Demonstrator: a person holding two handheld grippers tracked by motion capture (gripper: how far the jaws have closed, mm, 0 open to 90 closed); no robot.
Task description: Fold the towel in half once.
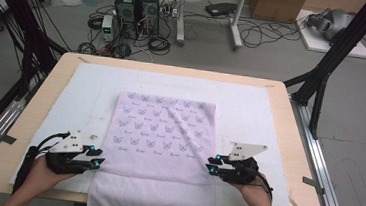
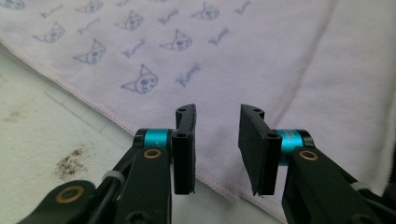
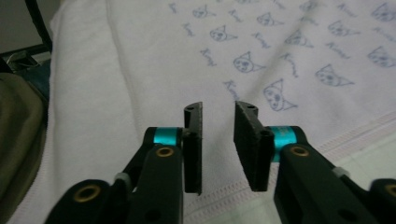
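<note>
A pale pink towel (image 1: 159,151) printed with small blue cat faces lies flat on the white mat, its near end hanging over the table's front edge. My left gripper (image 1: 97,156) sits at the towel's left hem, jaws parted with nothing between the pads. In the left gripper view the hem (image 2: 107,112) runs just under my open left gripper (image 2: 217,149). My right gripper (image 1: 210,164) sits at the towel's right hem, also open and empty. The right gripper view has the stitched border (image 3: 355,130) passing beneath my right gripper (image 3: 218,144).
A white mat (image 1: 250,109) covers the wooden table (image 1: 293,143), with stains on it by the left gripper (image 2: 70,163). Black frame legs (image 1: 336,51), computer towers (image 1: 136,6) and cables stand on the floor behind. The person's hands enter at the bottom edge.
</note>
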